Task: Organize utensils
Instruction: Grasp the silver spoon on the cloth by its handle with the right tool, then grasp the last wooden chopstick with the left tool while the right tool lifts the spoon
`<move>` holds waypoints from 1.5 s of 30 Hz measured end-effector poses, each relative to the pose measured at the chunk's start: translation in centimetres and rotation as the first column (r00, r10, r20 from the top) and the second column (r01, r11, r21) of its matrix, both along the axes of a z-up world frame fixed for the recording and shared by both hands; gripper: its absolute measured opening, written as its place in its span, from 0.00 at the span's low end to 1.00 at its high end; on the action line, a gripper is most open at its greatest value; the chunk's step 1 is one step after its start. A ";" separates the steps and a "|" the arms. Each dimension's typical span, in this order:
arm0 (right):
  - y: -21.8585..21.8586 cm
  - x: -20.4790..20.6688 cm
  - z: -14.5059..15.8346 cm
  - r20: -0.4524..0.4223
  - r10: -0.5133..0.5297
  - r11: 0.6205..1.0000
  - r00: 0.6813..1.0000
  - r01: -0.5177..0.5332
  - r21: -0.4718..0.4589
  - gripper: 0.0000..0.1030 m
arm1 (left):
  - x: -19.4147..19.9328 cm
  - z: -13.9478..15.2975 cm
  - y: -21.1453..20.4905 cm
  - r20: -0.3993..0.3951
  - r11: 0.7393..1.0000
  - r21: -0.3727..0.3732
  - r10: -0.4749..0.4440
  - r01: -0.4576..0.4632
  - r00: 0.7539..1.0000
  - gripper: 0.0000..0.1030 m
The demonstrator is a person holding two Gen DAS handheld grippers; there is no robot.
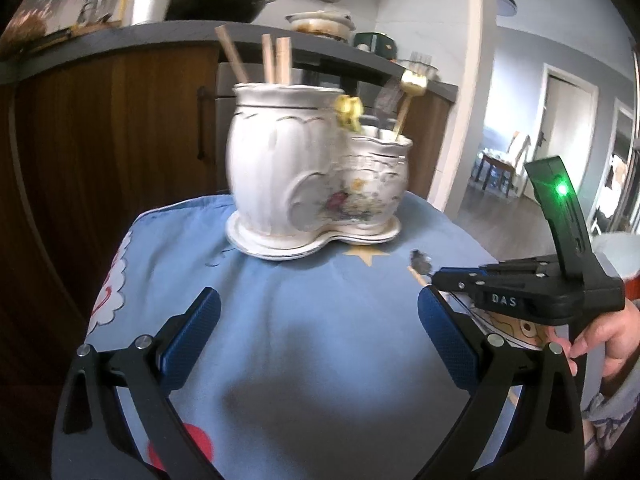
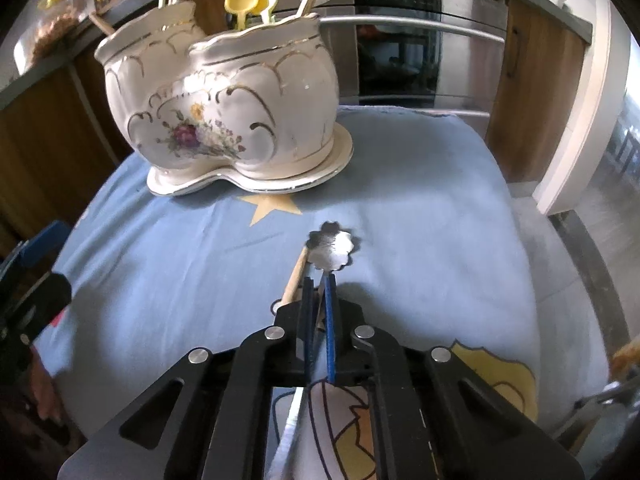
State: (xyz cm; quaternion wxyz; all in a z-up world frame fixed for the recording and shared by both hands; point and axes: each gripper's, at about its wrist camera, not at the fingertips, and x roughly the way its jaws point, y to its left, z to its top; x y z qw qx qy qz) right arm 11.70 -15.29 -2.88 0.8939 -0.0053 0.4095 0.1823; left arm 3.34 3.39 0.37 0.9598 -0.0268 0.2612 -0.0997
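Note:
A white double ceramic utensil holder (image 1: 312,168) (image 2: 224,108) with a flower print stands on the blue cloth. It holds wooden sticks (image 1: 276,60), yellow plastic pieces (image 2: 250,4) and a gold fork (image 1: 412,88). My right gripper (image 2: 318,280) (image 1: 436,280) is shut on a spoon with a flower-shaped silver bowl (image 2: 334,250) and wooden handle (image 2: 296,276), low over the cloth in front of the holder. My left gripper (image 1: 320,316) is open and empty, in front of the holder.
The blue cloth (image 1: 320,360) (image 2: 420,200) with star and cartoon prints covers a small table. Wooden cabinets (image 1: 100,152) and an oven (image 2: 420,40) stand behind. A counter with a black pan (image 1: 224,0) is at the back.

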 end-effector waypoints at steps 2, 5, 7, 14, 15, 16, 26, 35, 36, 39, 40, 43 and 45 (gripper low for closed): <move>-0.7 -0.4 0.3 0.029 0.008 1.000 1.000 -0.009 0.026 0.04 | 0.1 0.1 -0.9 -0.009 1.000 0.015 -0.025 0.025 1.000 0.95; -1.8 -0.9 1.0 0.072 0.017 0.997 0.997 -0.022 0.072 0.04 | 0.4 0.2 -2.9 -0.040 0.997 0.027 -0.067 0.068 0.997 0.95; -2.5 -1.1 1.6 0.095 0.023 0.994 0.995 -0.033 0.106 0.04 | 0.5 0.0 -3.9 -0.064 0.996 0.018 -0.088 0.090 0.994 0.95; -5.6 -2.8 4.5 0.239 0.019 0.971 0.971 -0.075 0.226 0.04 | 0.8 -1.0 -7.5 -0.146 0.988 0.015 -0.153 0.157 0.977 0.92; -6.0 -2.9 4.7 0.250 0.014 0.968 0.968 -0.076 0.241 0.04 | 0.7 -1.0 -8.1 -0.159 0.985 0.022 -0.164 0.169 0.974 0.88; -6.4 -2.9 4.9 0.256 0.012 0.964 0.966 -0.079 0.254 0.04 | 0.7 -1.1 -8.7 -0.173 0.983 0.025 -0.174 0.181 0.969 0.86; -7.3 -4.5 6.5 0.350 0.017 0.945 0.937 -0.129 0.300 0.03 | -0.1 -2.6 -12.6 -0.259 0.957 0.115 -0.230 0.266 0.938 0.53; -7.4 -6.1 7.7 0.439 0.024 0.935 0.898 -0.175 0.308 0.02 | 1.1 -2.8 -11.3 -0.315 0.954 0.120 -0.225 0.274 0.922 0.12; -7.1 -6.1 7.7 0.435 0.031 0.937 0.900 -0.178 0.302 0.02 | 1.2 -2.8 -11.1 -0.317 0.954 0.117 -0.227 0.276 0.921 0.11; -6.9 -5.8 7.3 0.415 0.037 0.936 0.909 -0.177 0.303 0.02 | 1.2 -2.6 -10.6 -0.311 0.949 0.134 -0.233 0.286 0.921 0.06; -6.9 -5.8 7.2 0.411 0.037 0.936 0.911 -0.175 0.304 0.02 | 1.2 -2.4 -10.3 -0.308 0.949 0.127 -0.238 0.288 0.921 0.06; -7.0 -5.9 7.4 0.419 0.027 0.933 0.908 -0.173 0.315 0.02 | 1.0 -1.8 -9.4 -0.290 0.950 0.122 -0.242 0.287 0.926 0.06; -6.9 -5.9 7.4 0.420 0.028 0.933 0.907 -0.174 0.315 0.02 | 1.0 -1.7 -8.9 -0.291 0.950 0.123 -0.241 0.286 0.926 0.06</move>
